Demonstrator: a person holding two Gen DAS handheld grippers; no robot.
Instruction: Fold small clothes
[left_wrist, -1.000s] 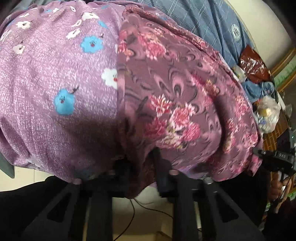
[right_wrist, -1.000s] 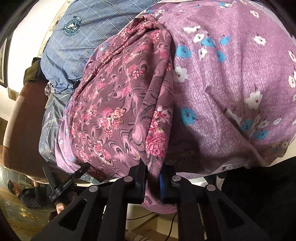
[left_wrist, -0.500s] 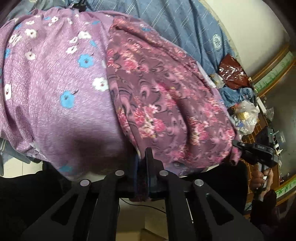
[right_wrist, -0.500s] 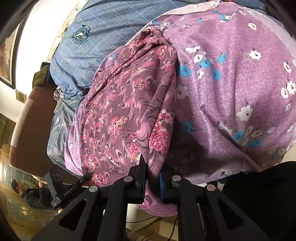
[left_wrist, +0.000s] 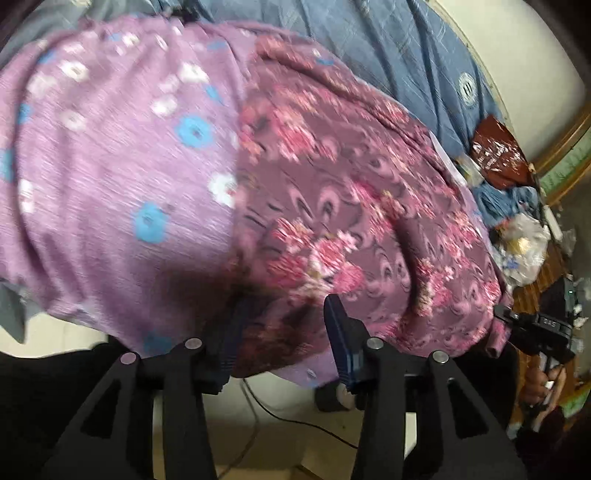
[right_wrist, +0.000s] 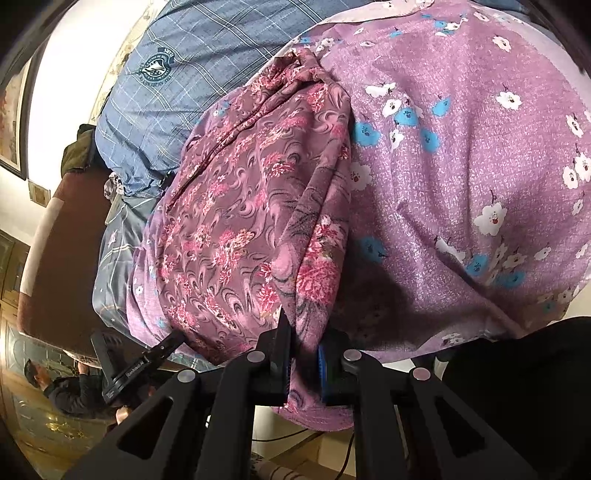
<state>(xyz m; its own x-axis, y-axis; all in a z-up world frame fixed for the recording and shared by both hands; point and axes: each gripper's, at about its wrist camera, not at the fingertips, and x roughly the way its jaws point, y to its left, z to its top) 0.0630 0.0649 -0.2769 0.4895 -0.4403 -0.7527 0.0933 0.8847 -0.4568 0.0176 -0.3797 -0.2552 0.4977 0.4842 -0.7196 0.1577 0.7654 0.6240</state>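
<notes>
A dark mauve garment with pink flowers (left_wrist: 354, 206) (right_wrist: 251, 206) lies over the near edge of a bed, on a lilac sheet with blue and white blossoms (left_wrist: 110, 155) (right_wrist: 461, 166). My left gripper (left_wrist: 284, 332) is at the garment's near hem. Its jaws are opening and the hem hangs loose between them without being pressed. My right gripper (right_wrist: 303, 354) is shut on the hem at the garment's other near corner. It also shows at the right edge of the left wrist view as the right gripper (left_wrist: 535, 328), and the left gripper (right_wrist: 140, 365) appears low left in the right wrist view.
A blue checked quilt (left_wrist: 388, 48) (right_wrist: 192, 74) covers the bed behind the garment. A brown packet (left_wrist: 498, 151) and a clear bag (left_wrist: 524, 243) lie at the right. A brown headboard (right_wrist: 62, 240) stands at the left; pale floor with a cable (left_wrist: 280, 417) lies below.
The left gripper's jaws have gone from shut on the hem to spread apart, and that view has pulled back slightly. The right gripper keeps its hold, unmoved.
</notes>
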